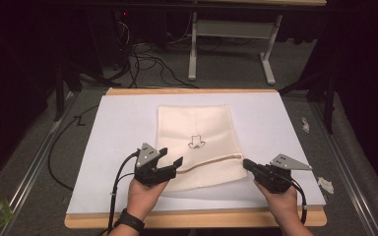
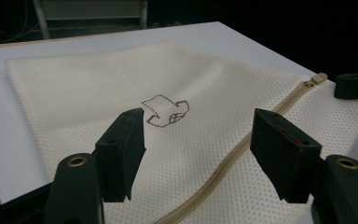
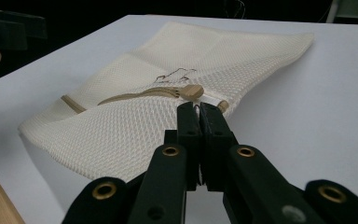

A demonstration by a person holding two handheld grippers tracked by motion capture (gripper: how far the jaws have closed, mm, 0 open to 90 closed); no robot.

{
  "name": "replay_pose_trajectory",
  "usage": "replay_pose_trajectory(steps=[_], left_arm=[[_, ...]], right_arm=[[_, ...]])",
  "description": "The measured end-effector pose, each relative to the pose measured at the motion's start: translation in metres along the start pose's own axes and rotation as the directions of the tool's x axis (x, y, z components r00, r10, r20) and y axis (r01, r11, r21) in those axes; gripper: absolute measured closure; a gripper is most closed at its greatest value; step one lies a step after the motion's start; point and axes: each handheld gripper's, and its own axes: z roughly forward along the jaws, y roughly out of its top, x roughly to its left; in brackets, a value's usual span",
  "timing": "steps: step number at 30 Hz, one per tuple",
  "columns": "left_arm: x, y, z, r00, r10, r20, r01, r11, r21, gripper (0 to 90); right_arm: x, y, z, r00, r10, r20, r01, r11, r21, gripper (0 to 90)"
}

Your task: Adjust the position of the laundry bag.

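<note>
A cream mesh zip pouch with a tan zipper (image 1: pixel 202 142) lies flat on the white tabletop (image 1: pixel 118 128), its zipper (image 1: pixel 211 163) running along the edge nearest the person. The right gripper (image 1: pixel 246 163) has its fingers clenched on the pouch's corner at the zipper's end, beside the tan pull tab (image 3: pixel 192 91). The left gripper (image 1: pixel 173 157) hangs over the pouch's near left part, fingers (image 2: pixel 121 151) released and apart, nothing between them.

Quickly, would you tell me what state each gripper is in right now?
Left gripper: open, nothing between its jaws, above the mesh bag.
Right gripper: shut on the mesh bag's corner by the zipper pull.
</note>
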Motion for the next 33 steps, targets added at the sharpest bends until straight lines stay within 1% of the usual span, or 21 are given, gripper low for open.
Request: replay_pose_trajectory(steps=[4, 6, 7, 11, 16, 17, 18, 20, 21, 25, 26, 27, 30, 31, 33], left_arm=[[-0.008, 0.005, 0.014, 0.9996, 0.000, 0.029, 0.000, 1.0000, 0.009, 38.6], [-0.013, 0.007, 0.021, 0.9991, 0.003, 0.043, -0.003, 0.9999, 0.014, 41.8], [-0.016, 0.008, 0.025, 0.9987, 0.010, 0.049, -0.011, 0.9997, 0.020, 44.3], [-0.027, 0.011, 0.041, 0.9962, 0.024, 0.083, -0.028, 0.9986, 0.046, 47.4], [-0.042, 0.018, 0.059, 0.9916, 0.041, 0.123, -0.049, 0.9972, 0.057, 47.7], [-0.048, 0.020, 0.066, 0.9896, 0.043, 0.137, -0.052, 0.9968, 0.060, 47.7], [-0.048, 0.020, 0.066, 0.9896, 0.043, 0.137, -0.052, 0.9968, 0.060, 48.3], [-0.053, 0.024, 0.074, 0.9872, 0.043, 0.154, -0.055, 0.9958, 0.073, 48.8], [-0.056, 0.025, 0.078, 0.9857, 0.050, 0.161, -0.064, 0.9946, 0.082, 49.7], [-0.069, 0.031, 0.090, 0.9793, 0.074, 0.188, -0.092, 0.9916, 0.090, 52.0], [-0.072, 0.032, 0.093, 0.9779, 0.078, 0.194, -0.097, 0.9912, 0.090, 52.7], [-0.075, 0.034, 0.096, 0.9764, 0.085, 0.199, -0.105, 0.9901, 0.093, 55.2], [-0.083, 0.036, 0.105, 0.9734, 0.098, 0.207, -0.120, 0.9877, 0.100, 57.6], [-0.086, 0.036, 0.110, 0.9725, 0.096, 0.212, -0.120, 0.9872, 0.105, 60.2], [-0.087, 0.036, 0.112, 0.9724, 0.094, 0.213, -0.120, 0.9869, 0.108, 61.5]], right_arm=[[-0.001, 0.000, 0.000, 1.0000, 0.001, -0.002, -0.001, 1.000, 0.000, 89.3], [-0.001, 0.000, 0.000, 1.0000, 0.005, -0.006, -0.005, 1.000, 0.000, 89.3], [-0.001, 0.000, 0.000, 0.9999, 0.005, -0.009, -0.005, 1.000, -0.002, 89.4], [-0.002, 0.000, 0.000, 0.9999, 0.012, -0.011, -0.012, 1.000, -0.003, 89.4], [-0.002, 0.000, 0.000, 0.9998, 0.014, -0.010, -0.014, 1.000, -0.003, 89.7], [-0.003, 0.000, 0.000, 0.9997, 0.018, -0.015, -0.019, 1.000, -0.004, 89.7], [-0.003, 0.000, 0.000, 0.9997, 0.018, -0.015, -0.019, 1.000, -0.004, 89.7], [-0.003, 0.000, 0.000, 0.9997, 0.018, -0.017, -0.018, 1.000, -0.007, 89.7], [-0.003, 0.000, 0.000, 0.9997, 0.019, -0.018, -0.019, 1.000, -0.007, 89.7], [-0.003, 0.000, -0.001, 0.9996, 0.020, -0.018, -0.020, 1.000, -0.005, 89.7], [-0.004, 0.000, -0.001, 0.9996, 0.020, -0.018, -0.020, 1.000, -0.004, 89.7], [-0.004, 0.000, -0.001, 0.9997, 0.019, -0.018, -0.019, 1.000, -0.003, 89.7], [-0.005, 0.000, -0.001, 0.9995, 0.026, -0.019, -0.027, 1.000, -0.004, 89.7], [-0.005, 0.000, -0.001, 0.9994, 0.030, -0.020, -0.030, 1.000, -0.003, 89.7], [-0.005, -0.001, -0.001, 0.9994, 0.029, -0.020, -0.029, 1.000, -0.004, 89.7]])
